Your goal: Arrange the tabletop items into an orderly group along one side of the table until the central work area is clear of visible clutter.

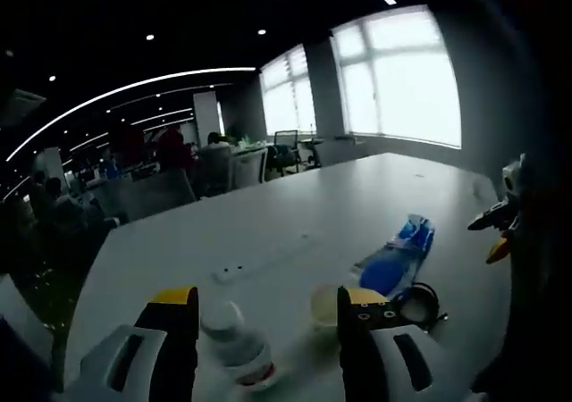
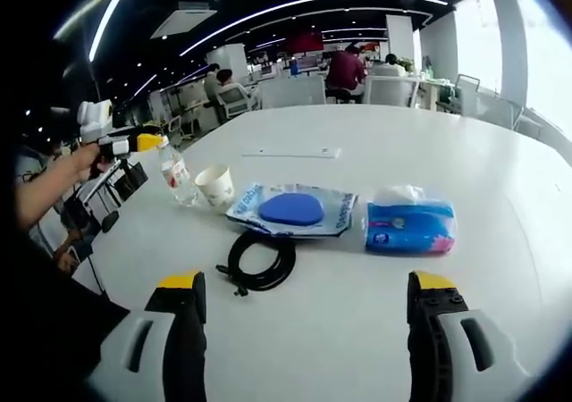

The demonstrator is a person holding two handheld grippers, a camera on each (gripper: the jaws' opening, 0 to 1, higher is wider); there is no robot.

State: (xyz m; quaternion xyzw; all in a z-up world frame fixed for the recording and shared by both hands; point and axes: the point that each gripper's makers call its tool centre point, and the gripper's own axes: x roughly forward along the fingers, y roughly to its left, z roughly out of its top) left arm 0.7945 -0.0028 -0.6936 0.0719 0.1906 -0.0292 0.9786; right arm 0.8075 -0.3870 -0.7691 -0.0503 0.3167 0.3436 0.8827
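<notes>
Right gripper view: right gripper [image 2: 304, 308] hovers low over the white worktop [image 2: 500, 196], jaws spread wide at the bottom of the frame, nothing between them. Just ahead, at centre, a coiled black cable [image 2: 261, 261] lies flat. Beyond it, touching or nearly so, a clear packet with a blue oval item [image 2: 291, 210] inside. To its right, just beside, a blue tissue pack [image 2: 409, 226]. Left of the packet stands a paper cup [image 2: 215, 188], upright, and next to that a clear water bottle [image 2: 178, 175], also upright. At the left edge of the frame the left gripper [image 2: 134, 141] reaches toward the bottle, held by a person's hand [image 2: 82, 161]. A thin white strip [image 2: 293, 153] lies farther back on the worktop.

Left gripper view: left gripper's jaws spread, rising from the bottom of the frame, with the water bottle [image 1: 236, 344] standing between them; whether they touch it, cannot tell. Paper cup [image 1: 327, 308] sits by the right jaw. Blue packets run toward the right middle; right gripper [image 1: 500, 228] shows at the right edge.

Office chairs [image 2: 295, 89] and seated people [image 2: 344, 67] fill the background at top.
</notes>
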